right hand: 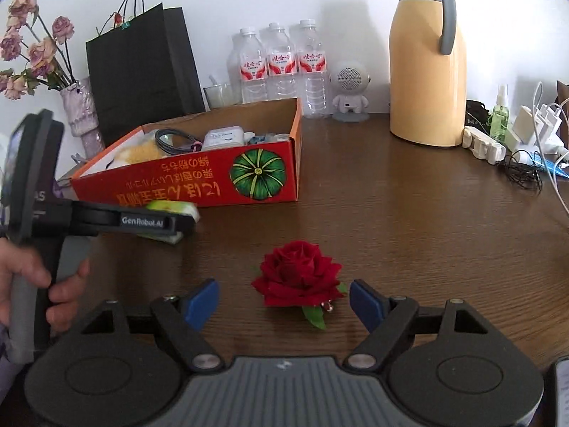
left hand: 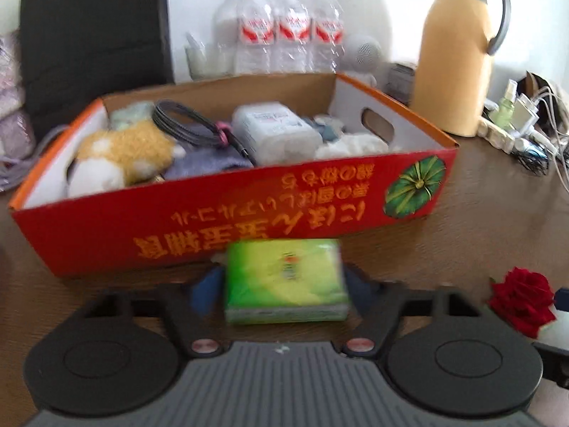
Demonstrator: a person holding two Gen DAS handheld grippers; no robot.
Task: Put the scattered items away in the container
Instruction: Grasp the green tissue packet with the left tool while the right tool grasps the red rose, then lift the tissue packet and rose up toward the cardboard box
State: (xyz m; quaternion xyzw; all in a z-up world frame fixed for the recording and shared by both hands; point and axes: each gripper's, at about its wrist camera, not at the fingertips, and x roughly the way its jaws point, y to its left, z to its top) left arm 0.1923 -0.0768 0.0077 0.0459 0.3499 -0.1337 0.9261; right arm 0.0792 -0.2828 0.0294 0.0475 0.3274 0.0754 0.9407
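Note:
A green tissue pack (left hand: 284, 281) sits between the blue pads of my left gripper (left hand: 284, 286), which press on both of its sides, just in front of the red cardboard box (left hand: 106, 227). The right wrist view shows that gripper (right hand: 177, 222) from the side, with the pack (right hand: 170, 207) partly hidden behind its finger. A red rose (right hand: 297, 274) lies on the brown table. My right gripper (right hand: 284, 302) is open around it, and both pads stand clear of the petals. The box (right hand: 213, 186) holds a plush toy, a coiled cable, a white case and cloths.
Behind the box stand three water bottles (right hand: 281, 67), a black paper bag (right hand: 138, 71), a small white speaker (right hand: 350, 89) and a yellow thermos jug (right hand: 426, 64). A power strip with chargers and cables (right hand: 515, 138) is at the right. A vase of dried roses (right hand: 76, 114) is at the left.

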